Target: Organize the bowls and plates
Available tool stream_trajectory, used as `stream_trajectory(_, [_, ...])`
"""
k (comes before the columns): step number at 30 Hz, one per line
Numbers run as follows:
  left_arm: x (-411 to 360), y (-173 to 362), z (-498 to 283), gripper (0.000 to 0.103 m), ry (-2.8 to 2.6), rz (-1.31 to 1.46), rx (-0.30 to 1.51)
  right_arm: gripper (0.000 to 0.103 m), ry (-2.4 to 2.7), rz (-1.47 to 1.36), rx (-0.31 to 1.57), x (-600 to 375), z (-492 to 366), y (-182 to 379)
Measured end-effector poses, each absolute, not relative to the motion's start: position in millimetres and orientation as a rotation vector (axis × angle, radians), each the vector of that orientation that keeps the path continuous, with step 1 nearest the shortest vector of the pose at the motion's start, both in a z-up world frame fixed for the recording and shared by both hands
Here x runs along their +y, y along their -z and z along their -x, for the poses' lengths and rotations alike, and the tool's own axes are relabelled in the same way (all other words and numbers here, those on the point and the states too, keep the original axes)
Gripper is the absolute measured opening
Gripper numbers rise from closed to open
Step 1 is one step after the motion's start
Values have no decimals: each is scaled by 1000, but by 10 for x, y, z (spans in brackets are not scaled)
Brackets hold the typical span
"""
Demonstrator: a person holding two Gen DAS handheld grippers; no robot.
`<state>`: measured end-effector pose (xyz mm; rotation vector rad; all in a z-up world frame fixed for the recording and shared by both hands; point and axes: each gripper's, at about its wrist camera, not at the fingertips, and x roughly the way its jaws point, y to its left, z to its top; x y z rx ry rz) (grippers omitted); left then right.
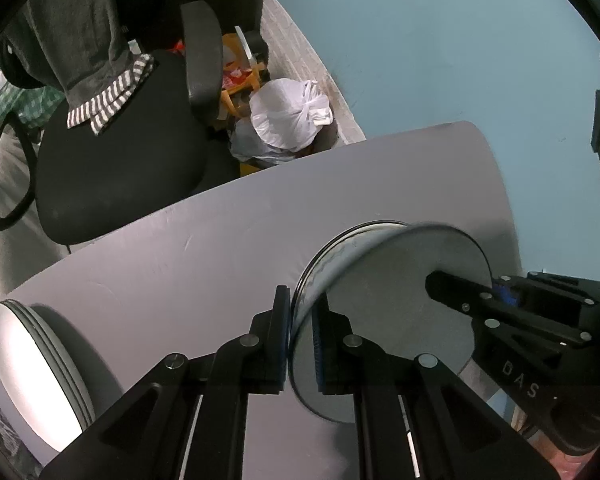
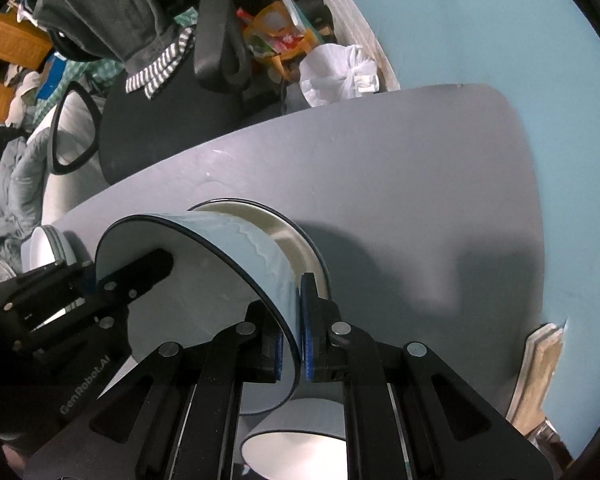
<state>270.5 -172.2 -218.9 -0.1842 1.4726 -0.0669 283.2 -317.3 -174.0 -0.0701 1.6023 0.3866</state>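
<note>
Bowl (image 1: 400, 280), pale blue: rim clenched on opposite sides by left gripper (image 1: 302, 344) and right gripper (image 2: 292, 354), above grey table (image 2: 420, 160)

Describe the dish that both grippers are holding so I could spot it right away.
Start at the grey table. Near its middle, a pale blue bowl with a dark rim hangs tilted between the left gripper and the right gripper, each clamped on an opposite rim. Unlike the stack of plates at the table's edge, it is off the surface.
</note>
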Motion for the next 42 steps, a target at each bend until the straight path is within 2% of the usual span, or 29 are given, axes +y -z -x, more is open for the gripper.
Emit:
stream_trajectory(5, [-1723, 2279, -2756, 14, 67, 183, 1520, 11, -381, 79, 1631, -3180, -2854, 1733])
stream_trajectory(10, [-1671, 2223, -2772, 27, 51, 164, 1493, 18, -379, 92, 1657, -3160, -2836, 1746])
stream_trajectory(12, [-1650, 2189, -2772, 28, 53, 166, 1485, 26, -383, 98, 1661, -3141, -2818, 1737])
stream_trajectory(14, [-1628, 2165, -2771, 31, 49, 170, 1482, 28, -384, 103, 1669, -3124, -2805, 1732])
stream_trajectory(16, [-1596, 2139, -2759, 40, 31, 168, 1471, 29, -376, 114, 1671, -3109, -2804, 1735])
stream_trajectory(19, [-1545, 2082, -2727, 45, 20, 167, 1450, 31, -358, 108, 1668, -3113, -2795, 1712])
stream_trajectory(21, [-1521, 2055, -2706, 50, 39, 178, 1446, 36, -340, 105, 1659, -3126, -2794, 1675])
stream_trajectory(23, [-1514, 2013, -2682, 50, 29, 163, 1432, 43, -327, 106, 1641, -3142, -2787, 1627])
stream_trajectory(31, [-1486, 1781, -2545, 50, 40, 165, 1386, 44, -293, 94, 1576, -3208, -2714, 1441])
stream_trajectory(36, [-1426, 1551, -2423, 52, 38, 174, 1338, 53, -273, 104, 1496, -3206, -2610, 1216])
stream_trajectory(42, [-1352, 1227, -2261, 53, 56, 210, 1280, 57, -264, 113, 1399, -3183, -2502, 910])
